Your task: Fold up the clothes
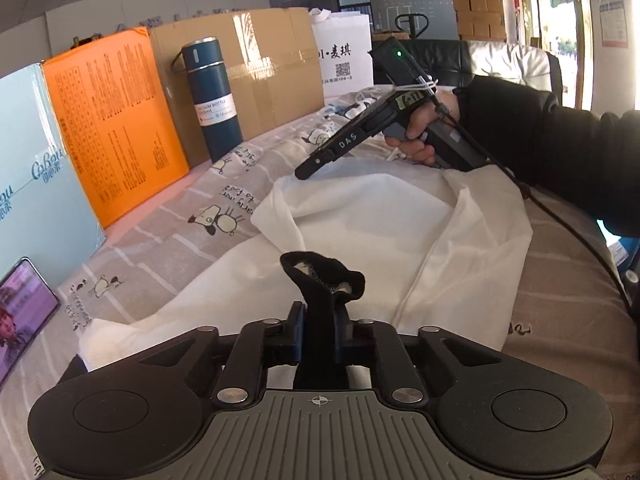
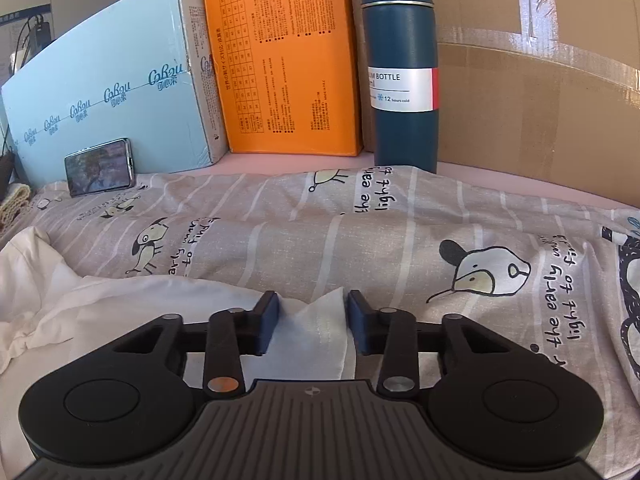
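Observation:
A white garment (image 1: pixel 392 232) lies rumpled on a grey striped bedsheet with cartoon dogs (image 1: pixel 168 248). My left gripper (image 1: pixel 320 332) is shut on a black piece of cloth (image 1: pixel 324 280) that sticks up between its fingers, just above the garment's near edge. My right gripper (image 2: pixel 312 320) is open, its blue pads (image 2: pixel 268 320) either side of a raised corner of the white garment (image 2: pixel 320 316). The right gripper also shows in the left wrist view (image 1: pixel 312 168), held by a hand at the garment's far edge.
Along the back stand a light blue box (image 2: pixel 112 92), an orange box (image 2: pixel 288 60), a dark blue vacuum bottle (image 2: pixel 404 68) and a large cardboard box (image 2: pixel 540 80). A phone (image 2: pixel 100 166) leans on the blue box. A cable (image 1: pixel 560 216) trails from the right gripper.

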`<action>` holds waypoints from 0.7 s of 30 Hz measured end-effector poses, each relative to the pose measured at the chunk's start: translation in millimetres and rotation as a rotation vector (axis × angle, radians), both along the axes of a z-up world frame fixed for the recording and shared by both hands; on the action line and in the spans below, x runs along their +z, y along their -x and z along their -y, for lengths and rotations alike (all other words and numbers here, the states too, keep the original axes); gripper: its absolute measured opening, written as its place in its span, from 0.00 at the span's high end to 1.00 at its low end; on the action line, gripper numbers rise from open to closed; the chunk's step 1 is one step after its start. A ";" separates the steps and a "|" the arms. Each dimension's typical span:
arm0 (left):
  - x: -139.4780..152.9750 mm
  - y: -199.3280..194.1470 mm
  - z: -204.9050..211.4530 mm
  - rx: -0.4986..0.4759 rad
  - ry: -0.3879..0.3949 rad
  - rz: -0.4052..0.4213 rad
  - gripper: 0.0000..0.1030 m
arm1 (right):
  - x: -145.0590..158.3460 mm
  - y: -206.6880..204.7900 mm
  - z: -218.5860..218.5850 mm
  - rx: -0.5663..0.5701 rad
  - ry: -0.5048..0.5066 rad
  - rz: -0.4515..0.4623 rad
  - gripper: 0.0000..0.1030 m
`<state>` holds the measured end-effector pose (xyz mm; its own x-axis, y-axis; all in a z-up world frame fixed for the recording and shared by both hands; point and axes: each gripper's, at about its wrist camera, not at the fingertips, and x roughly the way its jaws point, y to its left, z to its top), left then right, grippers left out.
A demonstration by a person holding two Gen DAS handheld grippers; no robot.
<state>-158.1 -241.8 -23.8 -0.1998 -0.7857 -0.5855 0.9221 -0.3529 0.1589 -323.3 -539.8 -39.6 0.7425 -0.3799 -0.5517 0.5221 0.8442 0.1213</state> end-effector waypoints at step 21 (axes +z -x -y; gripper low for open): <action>5.9 -29.2 165.3 0.197 0.272 0.570 0.94 | 30.2 28.3 -21.7 -0.320 0.216 0.032 0.91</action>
<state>-128.8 -407.1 -17.9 0.2455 -0.9105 -0.3328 0.7107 -0.0644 0.7005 -351.5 -518.1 -9.4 0.5833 -0.6999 -0.4122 0.7621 0.6472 -0.0204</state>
